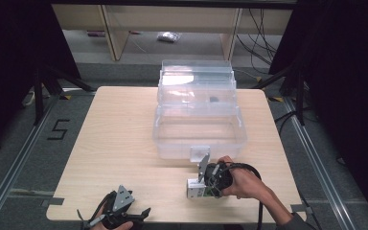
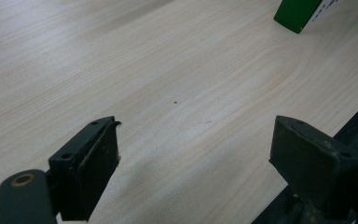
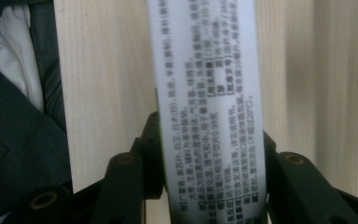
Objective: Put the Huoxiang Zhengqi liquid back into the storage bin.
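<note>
A small white carton with black print and a green side [image 1: 194, 190] lies near the table's front edge, right of centre. My right gripper [image 1: 202, 184] is shut on it, held by a hand coming from the lower right. In the right gripper view the carton [image 3: 209, 84] runs up between the two black jaws of that gripper [image 3: 209, 135], which press on its sides. My left gripper [image 1: 141, 211] sits low at the front edge, open. In the left gripper view that gripper [image 2: 196, 126] has its jaws spread wide over bare wood, with the carton's green corner [image 2: 298, 14] far off.
A clear plastic bin [image 1: 199, 143] stands at the table's middle, its lid [image 1: 196, 79] swung open to the back. A small dark object [image 1: 214, 99] shows through the plastic near the hinge. The light wooden table [image 1: 115, 139] has dark floor and rails around it.
</note>
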A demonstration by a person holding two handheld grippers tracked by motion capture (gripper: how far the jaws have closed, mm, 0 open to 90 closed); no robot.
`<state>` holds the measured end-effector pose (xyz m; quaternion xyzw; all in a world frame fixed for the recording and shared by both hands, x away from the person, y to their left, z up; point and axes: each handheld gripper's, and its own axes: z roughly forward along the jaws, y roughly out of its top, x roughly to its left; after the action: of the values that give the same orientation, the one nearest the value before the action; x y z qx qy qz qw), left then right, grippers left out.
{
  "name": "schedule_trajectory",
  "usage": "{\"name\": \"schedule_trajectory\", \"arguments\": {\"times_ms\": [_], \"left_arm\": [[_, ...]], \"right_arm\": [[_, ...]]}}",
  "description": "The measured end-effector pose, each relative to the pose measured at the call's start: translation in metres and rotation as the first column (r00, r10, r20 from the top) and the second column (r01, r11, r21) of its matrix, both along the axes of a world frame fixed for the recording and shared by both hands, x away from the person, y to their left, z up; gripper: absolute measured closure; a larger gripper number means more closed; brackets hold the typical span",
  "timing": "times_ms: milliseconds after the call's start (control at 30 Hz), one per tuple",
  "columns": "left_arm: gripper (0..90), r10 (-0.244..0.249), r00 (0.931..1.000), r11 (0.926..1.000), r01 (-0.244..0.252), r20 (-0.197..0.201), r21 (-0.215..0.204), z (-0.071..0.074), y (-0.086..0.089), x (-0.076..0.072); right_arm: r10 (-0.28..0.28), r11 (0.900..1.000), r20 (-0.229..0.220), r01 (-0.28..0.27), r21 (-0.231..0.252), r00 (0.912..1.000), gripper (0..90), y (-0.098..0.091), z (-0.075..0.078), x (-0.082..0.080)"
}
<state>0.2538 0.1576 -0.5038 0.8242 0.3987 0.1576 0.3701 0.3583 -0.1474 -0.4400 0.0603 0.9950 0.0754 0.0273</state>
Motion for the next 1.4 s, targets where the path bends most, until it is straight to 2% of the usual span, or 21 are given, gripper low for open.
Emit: {"name": "schedule_trajectory", "arguments": {"times_ms": [167,333,467,500,600,667,733,767,800,867,967,1033,1100,1133,1167,1200,1233,1267,1300,1333,1400], "left_arm": [[14.7,0.005,0.9999,0.9999,-0.005,0.015,-0.011,-0.001,-0.001,0.000],[14.8,0.005,0.9999,0.9999,-0.005,0.013,-0.009,-0.001,-0.001,0.000],[14.8,0.006,0.9999,0.9999,-0.006,0.012,-0.009,-0.001,-0.001,0.000],[14.8,0.006,0.9999,0.9999,-0.006,0.013,-0.009,-0.001,-0.001,0.000],[14.8,0.012,0.9998,0.9997,-0.011,0.016,-0.021,-0.002,-0.002,0.000],[14.8,0.008,0.9999,0.9999,-0.007,0.013,-0.009,-0.001,-0.001,0.000],[14.8,0.005,0.9999,0.9999,-0.005,0.014,-0.010,-0.001,-0.001,0.000],[14.8,0.006,0.9999,0.9999,-0.006,0.013,-0.011,-0.001,-0.001,0.000],[14.8,0.006,0.9999,0.9999,-0.006,0.012,-0.012,-0.001,-0.001,0.000],[14.8,0.011,0.9998,0.9997,-0.011,0.015,-0.023,-0.002,-0.001,0.000],[14.8,-0.019,0.9998,0.9995,0.019,0.007,0.025,0.001,0.002,0.001],[14.8,0.014,0.9998,0.9997,-0.014,0.014,-0.019,-0.002,-0.001,0.000],[14.8,0.015,0.9998,0.9998,-0.015,0.011,-0.015,-0.001,-0.002,0.000],[14.7,-0.021,0.9997,0.9992,0.021,0.008,0.033,0.000,0.002,0.002],[14.8,-0.023,0.9997,0.9991,0.022,0.005,0.035,0.001,0.002,0.001],[14.8,0.016,0.9998,0.9997,-0.016,0.011,-0.017,-0.001,-0.002,0.000],[14.8,0.015,0.9998,0.9998,-0.015,0.010,-0.016,-0.001,-0.001,0.000],[14.8,0.012,0.9999,0.9999,-0.012,0.010,-0.009,-0.001,-0.001,0.000],[14.8,0.015,0.9998,0.9996,-0.014,0.012,-0.022,-0.002,-0.002,0.000],[14.8,-0.006,1.0000,0.9999,0.006,0.005,0.010,0.000,0.001,0.001],[14.8,0.016,0.9998,0.9996,-0.015,0.013,-0.024,-0.002,-0.001,0.000]], "right_arm": [[0.037,0.9993,-0.007,-0.037,-0.007,0.9993,64.5,0.001,0.002,0.003],[0.013,0.9999,-0.035,-0.013,0.004,0.9993,64.7,0.000,0.004,0.003],[0.069,0.9975,-0.031,-0.070,-0.015,0.9971,64.8,0.000,0.007,0.007],[0.030,0.9992,-0.034,-0.030,-0.024,0.9990,64.9,0.000,0.009,0.004],[0.018,0.9995,-0.039,-0.019,-0.027,0.9991,64.8,0.001,0.014,0.003],[0.088,0.9959,-0.016,-0.088,-0.018,0.9960,64.9,0.002,0.016,0.008],[0.058,0.9981,-0.021,-0.059,-0.020,0.9981,64.9,0.001,0.019,0.007],[0.081,0.9965,-0.020,-0.081,-0.019,0.9965,64.9,0.002,0.020,0.008],[0.039,0.9990,-0.033,-0.040,-0.022,0.9987,64.9,0.001,0.022,0.006],[0.064,0.9978,-0.027,-0.064,-0.012,0.9976,64.9,0.000,0.024,0.009],[0.044,0.9990,-0.036,-0.044,-0.011,0.9984,64.9,-0.002,0.028,0.009],[0.047,0.9988,-0.033,-0.047,-0.008,0.9984,64.9,-0.002,0.032,0.010],[0.054,0.9985,-0.034,-0.054,0.012,0.9980,64.9,-0.004,0.036,0.013],[0.050,0.9987,-0.032,-0.049,0.013,0.9983,64.9,-0.005,0.038,0.013],[0.048,0.9987,-0.035,-0.047,0.018,0.9983,64.9,-0.005,0.039,0.013],[0.067,0.9978,-0.029,-0.066,0.007,0.9974,64.9,-0.006,0.042,0.016],[0.028,0.9995,-0.035,-0.027,0.013,0.9990,64.9,-0.007,0.043,0.014],[0.068,0.9976,-0.019,-0.068,0.014,0.9975,64.9,-0.008,0.046,0.018],[0.059,0.9981,-0.025,-0.059,0.020,0.9979,64.9,-0.008,0.047,0.018],[0.020,0.9998,-0.030,-0.020,0.007,0.9993,64.9,-0.009,0.050,0.016],[0.046,0.9989,-0.024,-0.046,0.013,0.9986,64.9,-0.009,0.051,0.019]]}}
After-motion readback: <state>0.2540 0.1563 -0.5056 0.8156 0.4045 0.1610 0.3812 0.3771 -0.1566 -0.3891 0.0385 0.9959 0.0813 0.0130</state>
